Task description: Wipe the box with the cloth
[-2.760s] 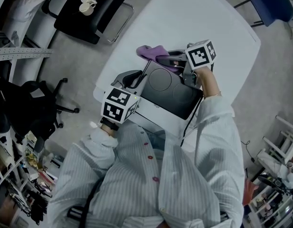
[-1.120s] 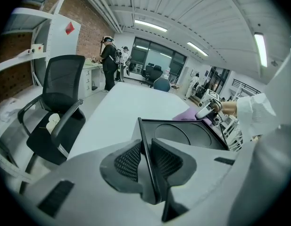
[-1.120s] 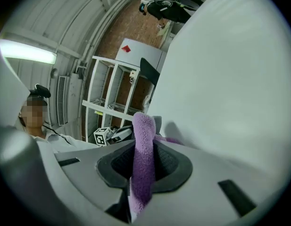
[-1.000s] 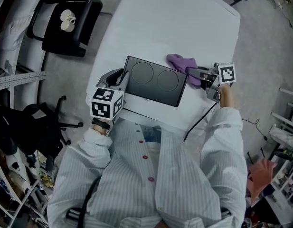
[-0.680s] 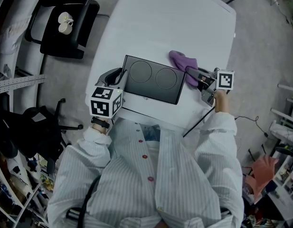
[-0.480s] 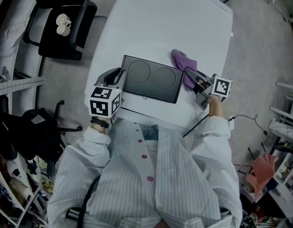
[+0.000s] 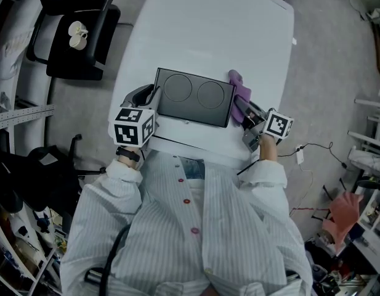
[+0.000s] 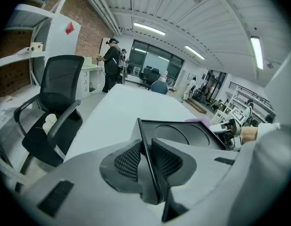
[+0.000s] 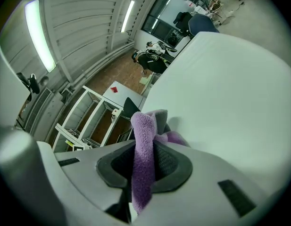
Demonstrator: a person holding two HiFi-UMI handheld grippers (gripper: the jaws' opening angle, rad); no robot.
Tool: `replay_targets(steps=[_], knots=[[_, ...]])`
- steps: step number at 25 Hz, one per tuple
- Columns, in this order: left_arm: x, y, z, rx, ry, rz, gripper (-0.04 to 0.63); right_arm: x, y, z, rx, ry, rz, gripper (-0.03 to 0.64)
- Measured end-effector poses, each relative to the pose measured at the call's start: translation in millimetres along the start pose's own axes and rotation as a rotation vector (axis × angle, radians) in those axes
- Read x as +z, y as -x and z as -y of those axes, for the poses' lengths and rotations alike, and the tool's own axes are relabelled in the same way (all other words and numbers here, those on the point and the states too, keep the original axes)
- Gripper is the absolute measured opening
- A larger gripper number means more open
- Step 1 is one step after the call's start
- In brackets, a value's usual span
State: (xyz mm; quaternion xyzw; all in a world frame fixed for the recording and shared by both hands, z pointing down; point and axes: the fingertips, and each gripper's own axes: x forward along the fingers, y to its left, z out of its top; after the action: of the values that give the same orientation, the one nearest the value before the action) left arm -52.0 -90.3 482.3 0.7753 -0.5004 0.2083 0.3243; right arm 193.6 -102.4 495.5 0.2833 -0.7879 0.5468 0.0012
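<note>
The box (image 7: 193,97), with a black top bearing two circles and white sides, lies on the white table (image 7: 220,23). My left gripper (image 7: 148,97) is shut on the box's left edge; in the left gripper view that thin black rim (image 8: 144,140) runs between the pads of the left gripper (image 8: 146,158). My right gripper (image 7: 240,110) is shut on the purple cloth (image 7: 241,94), which lies against the box's right side. In the right gripper view the cloth (image 9: 144,149) stands folded between the jaws of the right gripper (image 9: 144,168). The left gripper view also shows the cloth (image 8: 198,121).
A black chair (image 7: 72,36) with a white object on its seat stands left of the table. Shelving and clutter line the left edge (image 7: 17,184). A cable and plug (image 7: 300,150) lie on the floor at the right. People stand far off in the room (image 8: 110,62).
My right gripper has swung nearer to the person and turned, dragging the cloth along the box's right side. The left gripper still holds the box's left edge.
</note>
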Motion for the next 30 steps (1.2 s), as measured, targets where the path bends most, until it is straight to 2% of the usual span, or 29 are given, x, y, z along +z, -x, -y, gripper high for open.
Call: replay_targets(steps=[4, 8, 11, 22, 30], knots=[[-1.2, 0.3, -2.2, -0.012, 0.011, 0.01, 0.066, -24.1, 7.4, -5.3, -0.016, 0.0, -0.001, 0.067], [-1.1, 0.5, -3.0, -0.018, 0.026, 0.021, 0.066, -46.3, 19.3, -4.7, -0.078, 0.023, -0.026, 0.067], [-1.3, 1.2, -1.5, -0.022, 0.021, 0.024, 0.066, -59.7, 24.8, -11.8, -0.064, 0.021, -0.021, 0.067], [-0.6, 1.5, -1.6, -0.033, 0.004, 0.035, 0.066, -97.5, 42.1, -24.1, -0.113, 0.045, -0.032, 0.067], [-1.2, 2.3, 1.0, -0.052, 0.006, 0.053, 0.066, -128.9, 44.6, -34.7, -0.114, 0.042, -0.056, 0.067]])
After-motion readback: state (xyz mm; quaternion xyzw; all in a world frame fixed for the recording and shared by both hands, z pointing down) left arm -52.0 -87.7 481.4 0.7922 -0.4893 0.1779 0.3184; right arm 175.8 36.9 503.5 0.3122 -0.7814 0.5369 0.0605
